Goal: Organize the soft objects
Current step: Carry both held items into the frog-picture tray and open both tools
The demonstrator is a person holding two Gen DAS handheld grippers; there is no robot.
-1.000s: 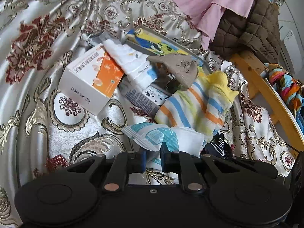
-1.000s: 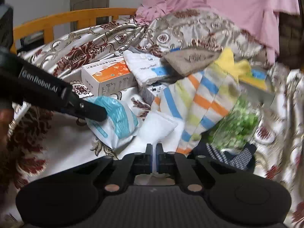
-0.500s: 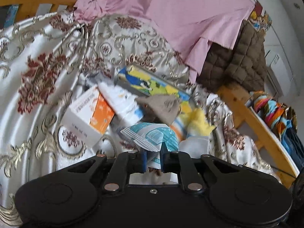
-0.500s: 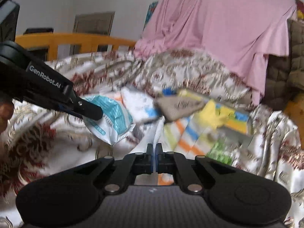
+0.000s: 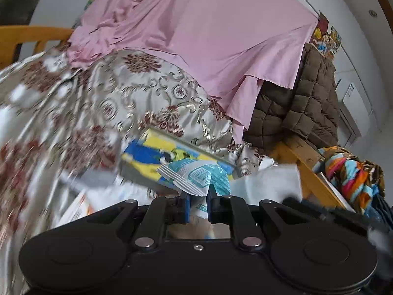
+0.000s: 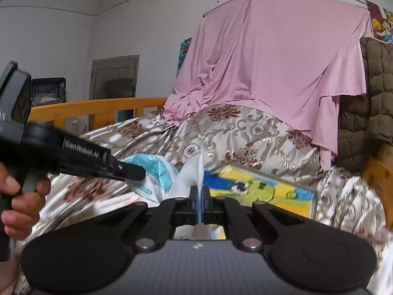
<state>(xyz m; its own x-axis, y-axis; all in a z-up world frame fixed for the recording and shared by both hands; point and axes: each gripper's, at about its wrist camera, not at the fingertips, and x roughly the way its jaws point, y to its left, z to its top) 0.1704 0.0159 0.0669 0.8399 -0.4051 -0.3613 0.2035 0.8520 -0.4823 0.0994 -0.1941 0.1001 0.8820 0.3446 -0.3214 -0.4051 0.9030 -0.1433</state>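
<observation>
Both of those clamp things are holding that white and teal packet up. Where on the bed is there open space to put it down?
The bedspread to the left, between the wooden rail and the packet, looks bare. So does the raised hump of bedspread below the pink sheet. It is crowded in the middle, around the yellow and blue box.

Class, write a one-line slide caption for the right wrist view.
Both grippers hold one white-and-teal packet above the patterned bedspread.
</observation>
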